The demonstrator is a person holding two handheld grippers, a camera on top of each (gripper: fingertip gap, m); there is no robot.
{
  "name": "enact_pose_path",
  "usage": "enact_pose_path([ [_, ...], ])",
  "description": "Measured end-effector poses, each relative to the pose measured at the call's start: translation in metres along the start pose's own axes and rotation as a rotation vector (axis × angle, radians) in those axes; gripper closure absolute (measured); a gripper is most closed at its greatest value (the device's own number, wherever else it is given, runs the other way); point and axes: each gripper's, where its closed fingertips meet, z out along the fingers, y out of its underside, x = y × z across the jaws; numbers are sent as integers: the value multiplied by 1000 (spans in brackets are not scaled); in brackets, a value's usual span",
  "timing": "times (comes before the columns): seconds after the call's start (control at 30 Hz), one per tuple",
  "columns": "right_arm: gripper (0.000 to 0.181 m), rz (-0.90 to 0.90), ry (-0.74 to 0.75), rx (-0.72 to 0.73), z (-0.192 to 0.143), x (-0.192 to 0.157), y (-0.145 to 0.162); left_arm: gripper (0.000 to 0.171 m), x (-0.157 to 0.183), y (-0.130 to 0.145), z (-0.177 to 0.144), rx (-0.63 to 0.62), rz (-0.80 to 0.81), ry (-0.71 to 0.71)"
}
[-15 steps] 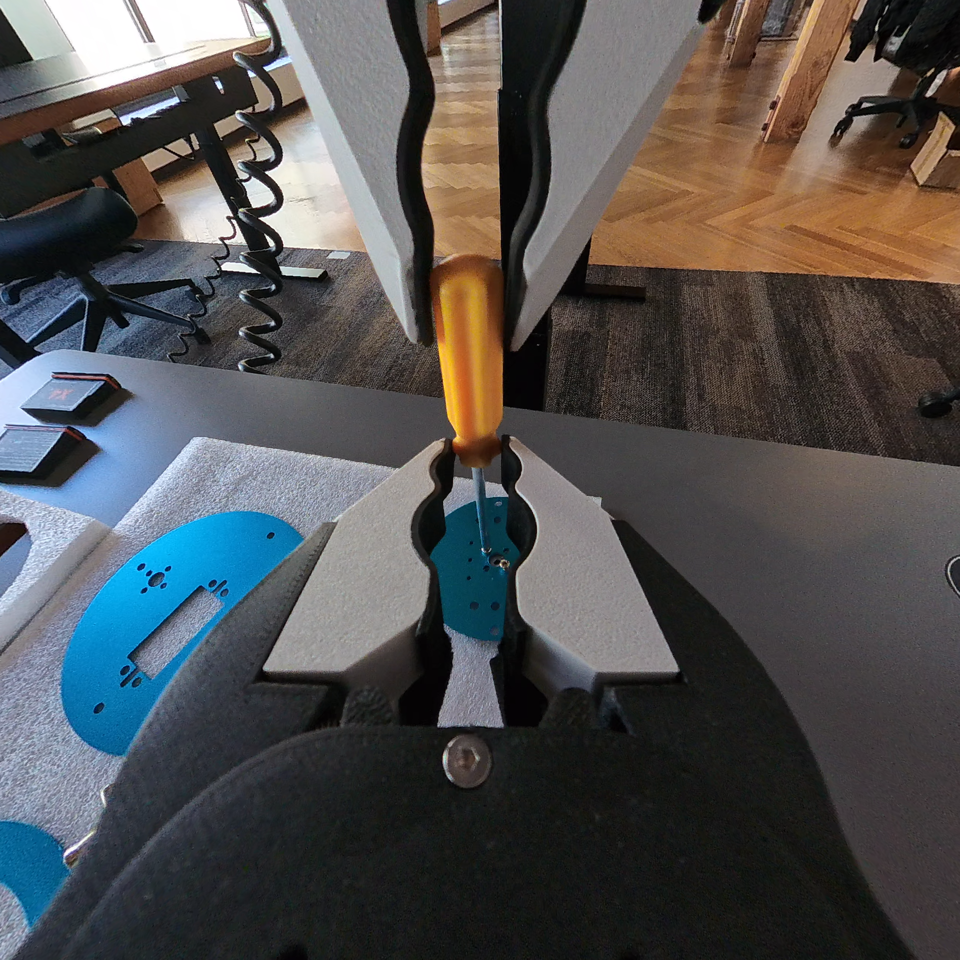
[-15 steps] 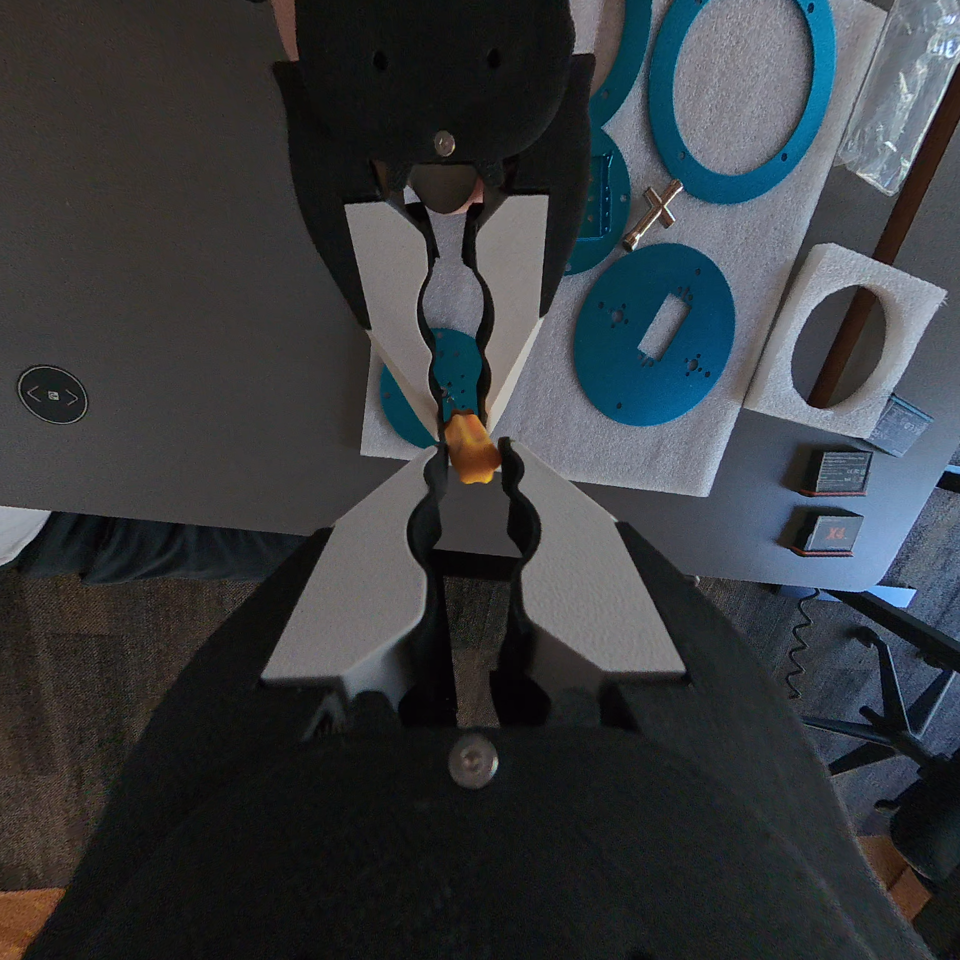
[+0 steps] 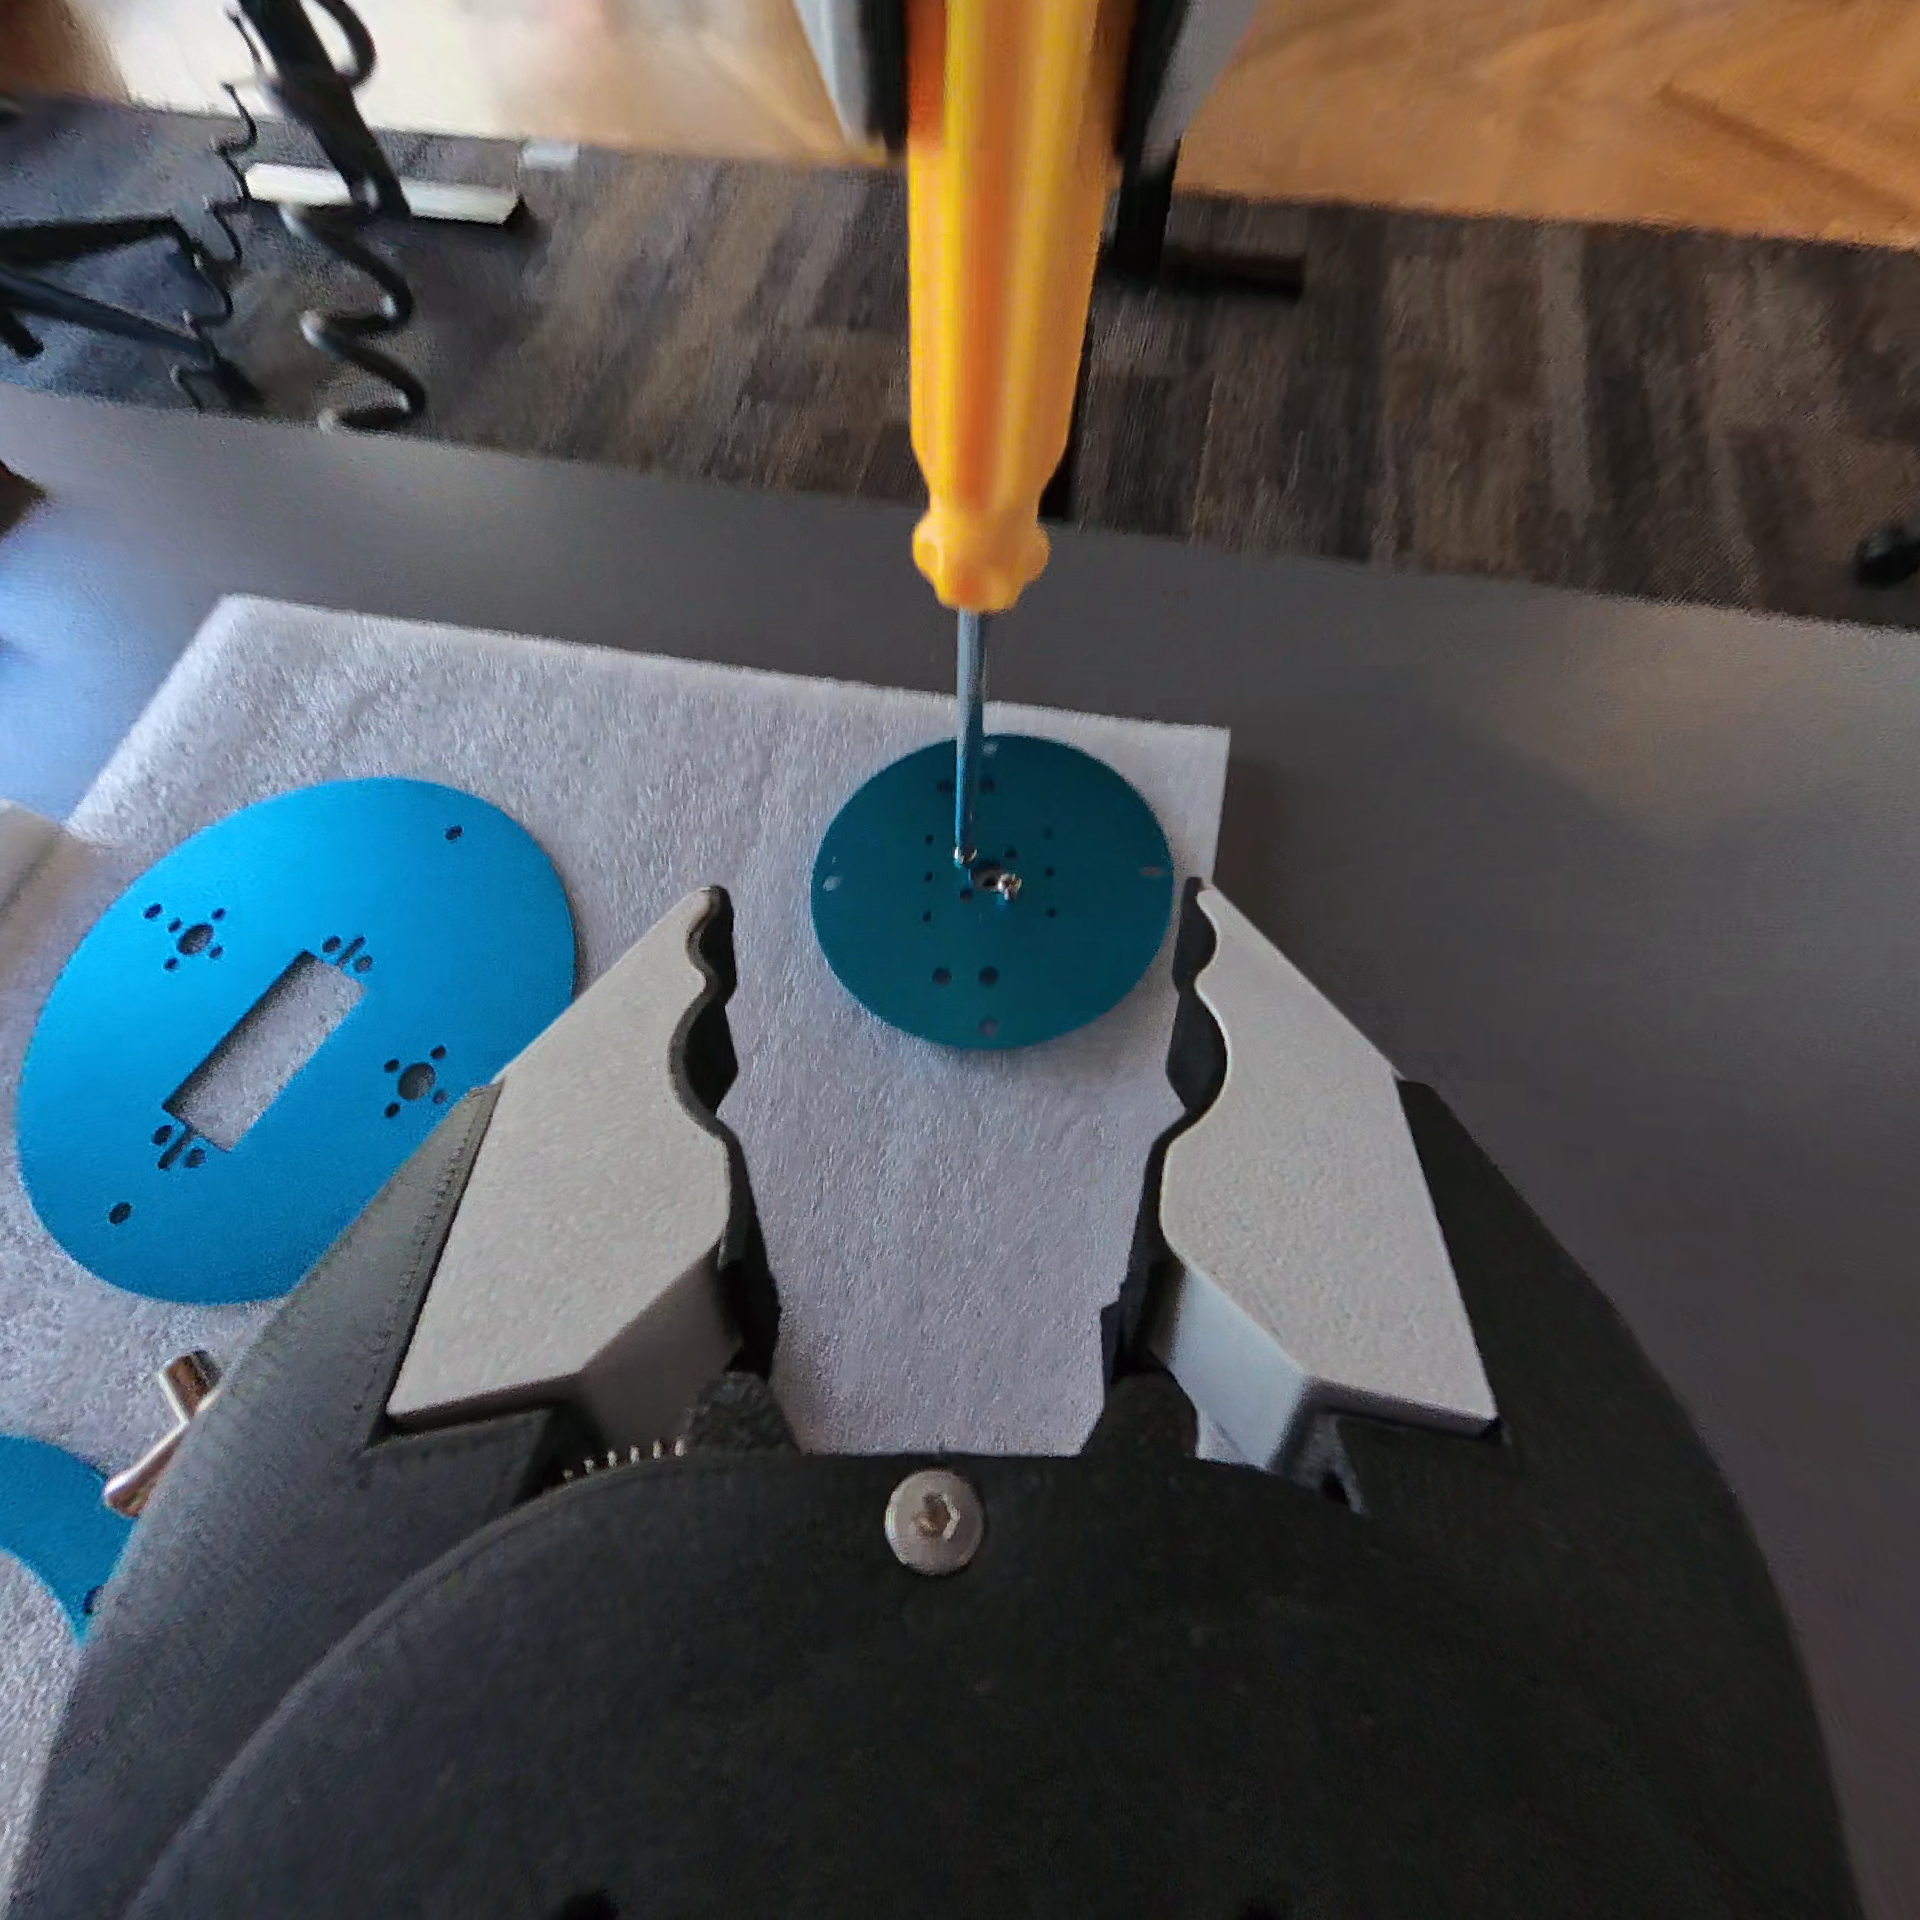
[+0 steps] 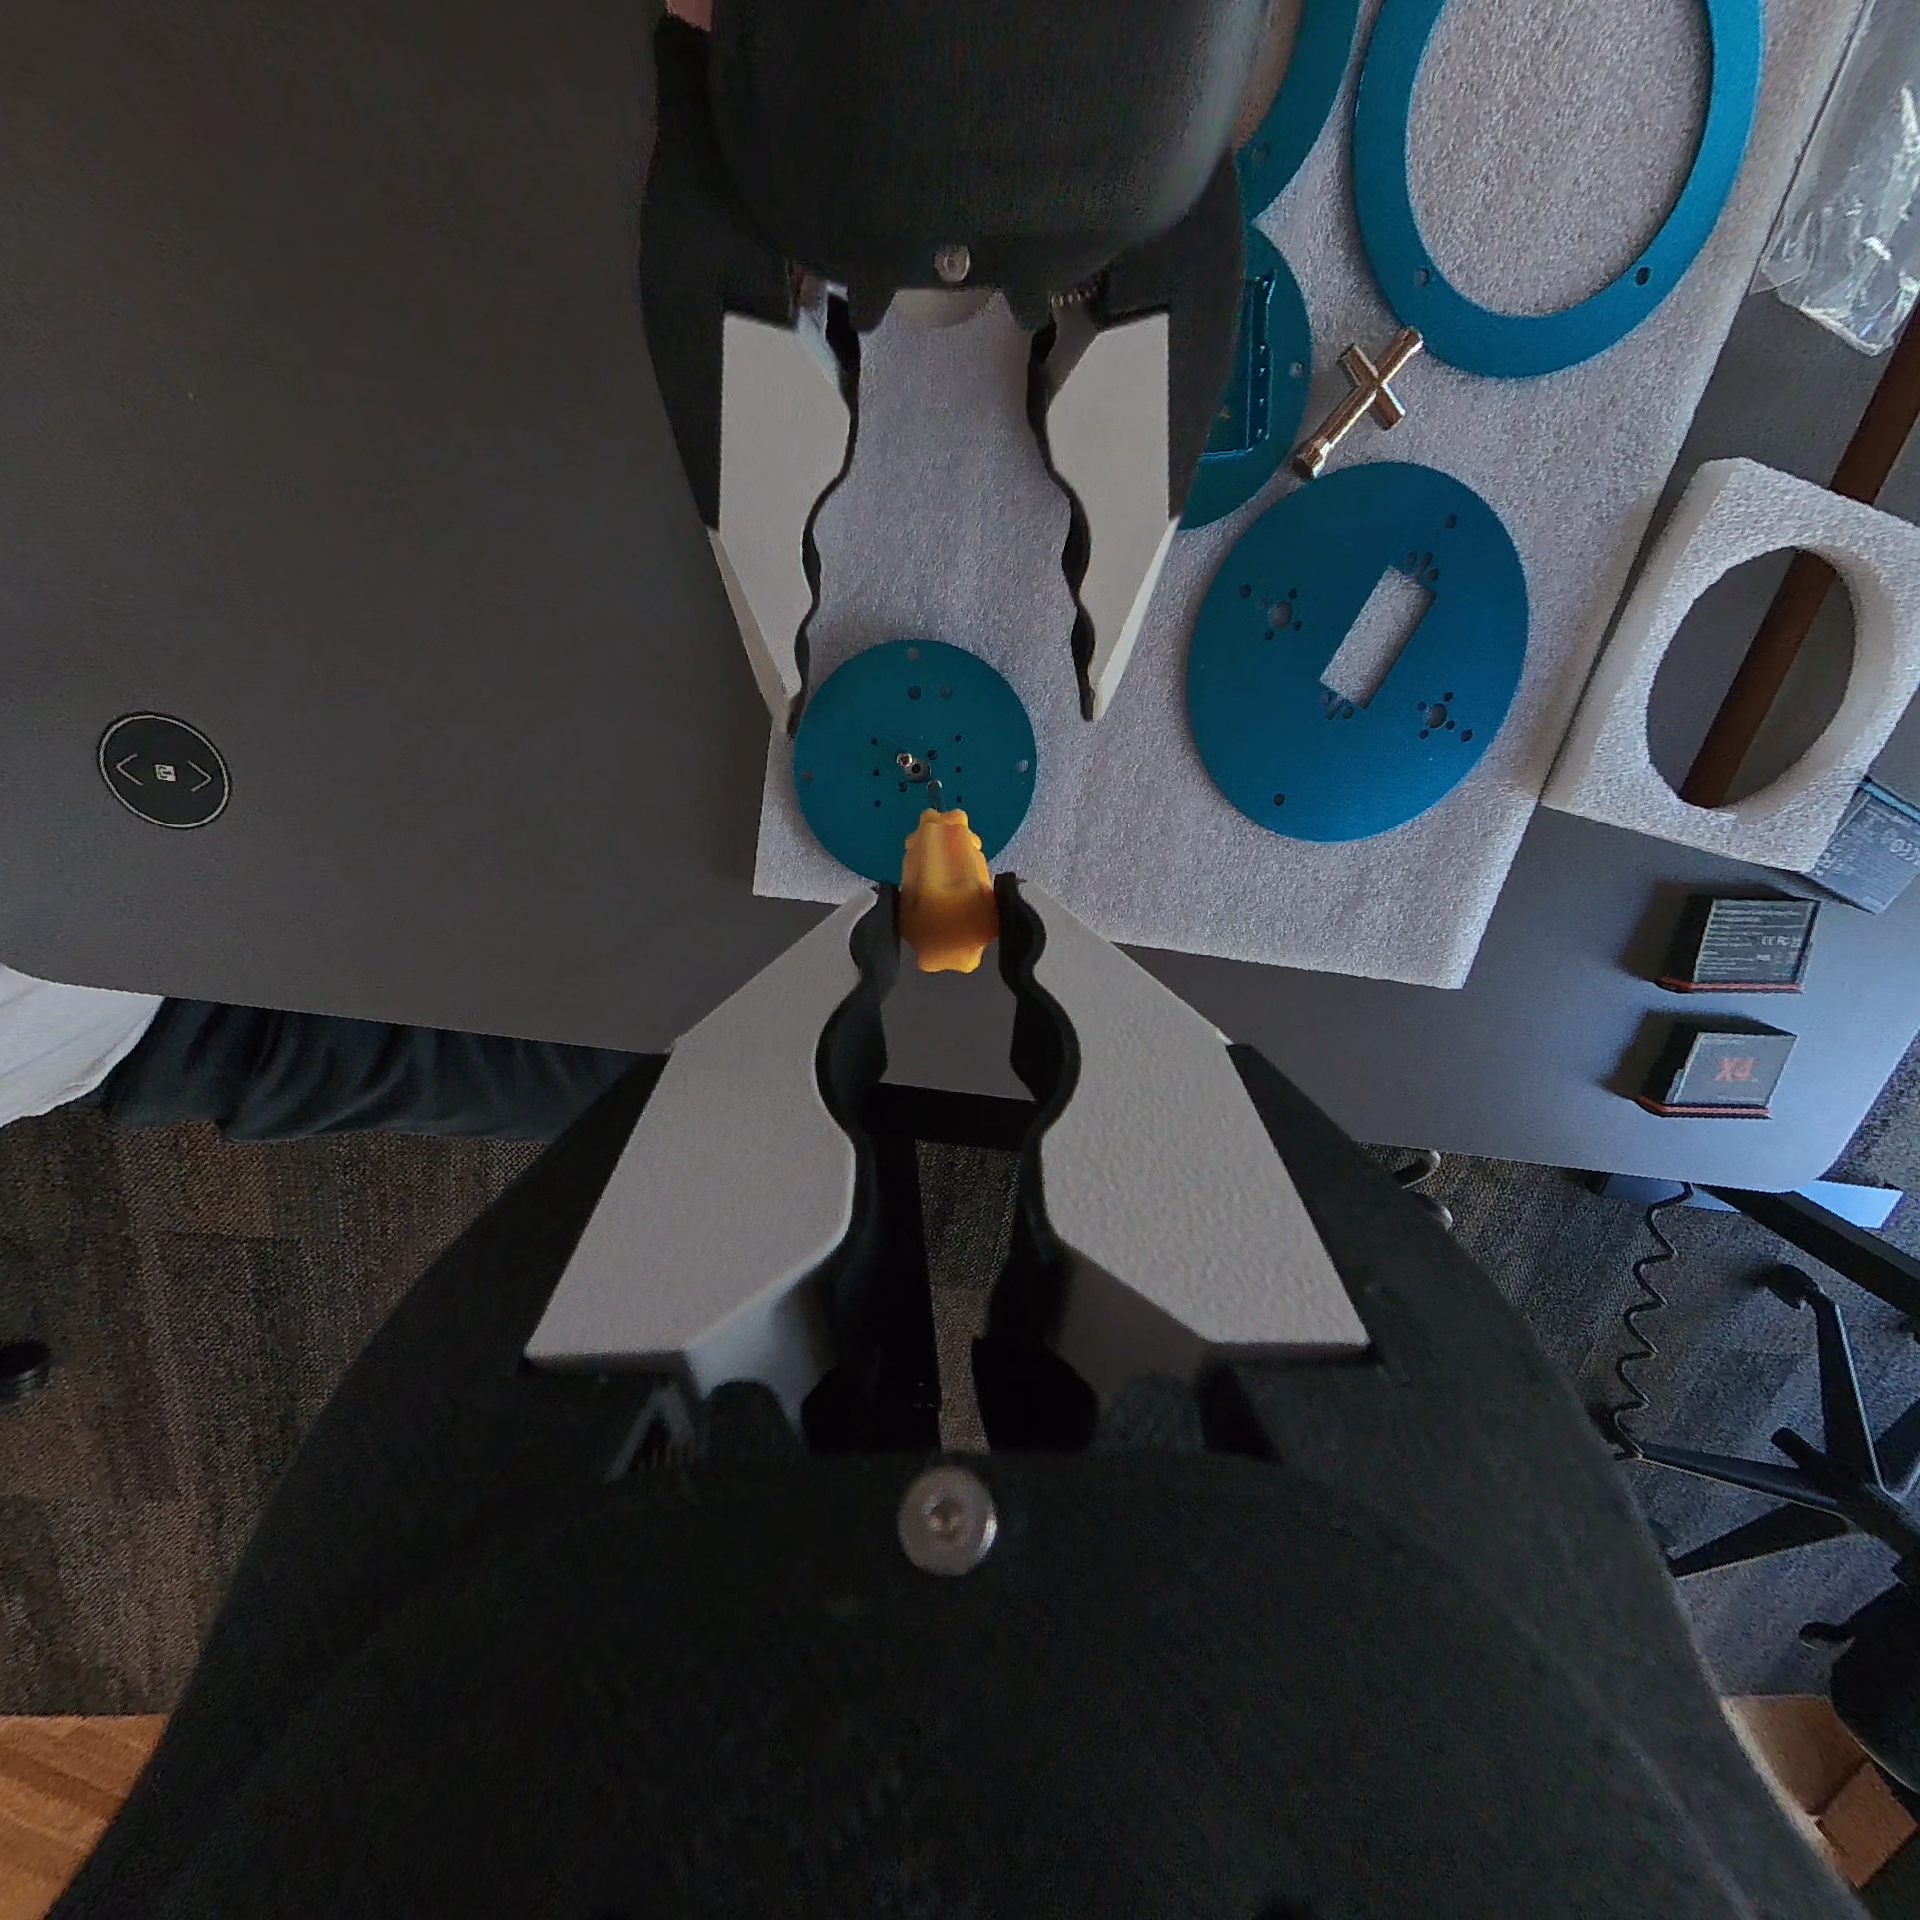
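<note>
So compared with half a second back, the left gripper [image 3: 951, 956] has spread its fingers wide and pulled back from the screwdriver [image 3: 992, 312]. Before, they sat nearly closed right around the shaft just under the handle; now they stand apart with nothing between them, either side of the small round blue plate [image 3: 992, 891], which shows almost whole where it was mostly covered.

The right gripper [image 4: 943, 902] is the one with the tool, fingers clamped on the orange handle, same as before.

Hard-to-see stuff: in the left wrist view the top of the handle runs out of frame and the right gripper is only a sliver up there, plus the background is smeared. In the right wrist view you're looking straight down the screwdriver, so the shaft is almost entirely hidden behind the handle.

The screwdriver stands close to upright, long axis vertical, tip down. The tip sits on the plate near its centre, just beside a small silver screw [image 3: 1003, 883]. The plate lies flat on the white foam sheet [image 3: 914, 1195] on the grey table [image 3: 1558, 831], with a bigger blue slotted disc [image 3: 296, 1039] off to the left.
</note>
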Motion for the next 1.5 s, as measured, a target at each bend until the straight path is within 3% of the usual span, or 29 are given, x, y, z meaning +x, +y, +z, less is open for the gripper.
enact_pose_path([
  [0.17, 163, 1, 3, -12, 0, 0, 1, 91, 7, 16, 16, -106, 27, 16],
  [0.4, 162, 47, 14, -49, 0, 1, 5, 95, 8, 17, 18, -110, 16, 23],
  [0.47, 162, 137, 26, -71, 0, 2, 7, 95, 8, 17, 18, -115, 22, 16],
  [0.67, 164, 629, 82, -66, 0, 10, 9, 96, 8, 17, 18, -135, 32, -4],
  [0.7, 164, 636, 88, -69, 0, 10, 10, 96, 8, 17, 17, -137, 33, -6],
  [0.8, 164, 628, 81, -67, 0, 10, 8, 95, 8, 16, 17, -134, 13, -5],
  [0.9, 164, 625, 71, -62, 1, 9, 8, 96, 3, -8, 3, 10, -46, 6],
  [1.07, 164, 609, 63, -42, 2, 9, 5, 136, 0, -62, -24, 310, -93, 26],
  [1.23, 164, 566, 68, -30, 2, 7, 1, 154, -1, -63, -15, 281, -20, -46],
  [1.37, 164, 495, 60, -38, 5, 6, 4, 155, 0, -64, -13, 282, 15, -54],
  [1.43, 155, 386, 23, -35, 6, 1, 3, 155, 2, -64, -13, 279, 30, -46],
  [1.5, 144, 248, 86, -44, 4, 9, 6, 155, 3, -64, -13, 277, 36, -46],
])
